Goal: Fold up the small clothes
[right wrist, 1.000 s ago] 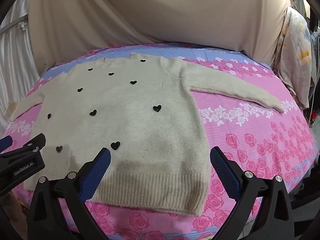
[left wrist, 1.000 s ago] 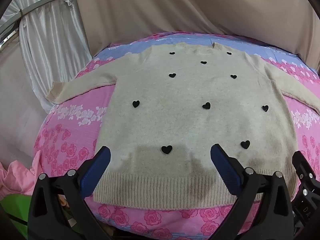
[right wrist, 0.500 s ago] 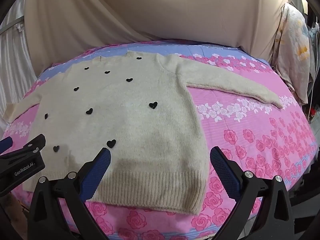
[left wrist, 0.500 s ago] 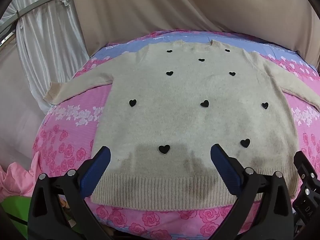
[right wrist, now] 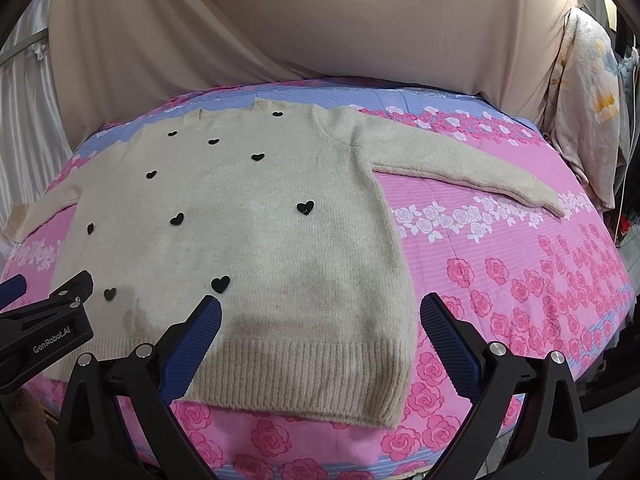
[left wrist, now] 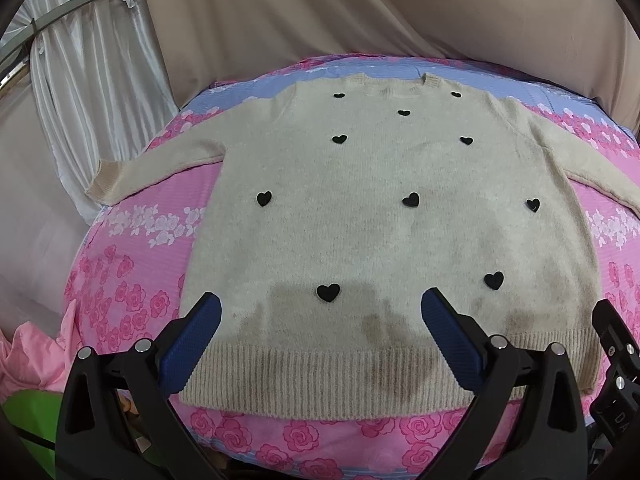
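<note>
A cream knitted sweater (left wrist: 380, 232) (right wrist: 240, 232) with small black hearts lies flat and face up on the pink floral bedsheet (left wrist: 132, 292), both sleeves spread out sideways. Its ribbed hem (left wrist: 340, 376) is nearest to me. My left gripper (left wrist: 320, 316) hovers open above the hem's middle, holding nothing. My right gripper (right wrist: 320, 316) hangs open over the sweater's lower right corner (right wrist: 384, 384), also holding nothing. The right sleeve (right wrist: 472, 172) stretches toward the bed's right side. In the right wrist view the left gripper's black body (right wrist: 44, 328) shows at the left edge.
A beige cloth (left wrist: 400, 12) hangs behind the bed. White curtains (left wrist: 92, 72) fall at the left. A pale patterned garment (right wrist: 588, 112) hangs at the right. Pink fabric (left wrist: 28, 356) and something green (left wrist: 28, 420) lie below the bed's left edge.
Both grippers have drawn back slightly and risen, so the sweater sits a little farther away in both views. The sweater has not moved, and both grippers stay open.
</note>
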The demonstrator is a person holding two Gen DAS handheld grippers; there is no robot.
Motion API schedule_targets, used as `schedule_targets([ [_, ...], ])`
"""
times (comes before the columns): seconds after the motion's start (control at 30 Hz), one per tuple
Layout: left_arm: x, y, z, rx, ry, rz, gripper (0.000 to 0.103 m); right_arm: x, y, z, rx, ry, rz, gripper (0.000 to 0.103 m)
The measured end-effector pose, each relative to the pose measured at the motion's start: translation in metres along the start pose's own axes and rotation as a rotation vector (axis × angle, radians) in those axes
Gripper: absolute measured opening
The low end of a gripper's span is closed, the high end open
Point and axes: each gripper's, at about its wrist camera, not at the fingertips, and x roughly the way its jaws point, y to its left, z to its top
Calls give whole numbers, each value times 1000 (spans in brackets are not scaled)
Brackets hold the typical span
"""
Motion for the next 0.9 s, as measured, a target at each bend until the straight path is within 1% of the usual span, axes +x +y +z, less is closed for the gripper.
schedule_targets([
  [0.9, 4, -3, -2, 5, 16, -1, 98, 1, -5, -2, -4, 8, -8, 98],
])
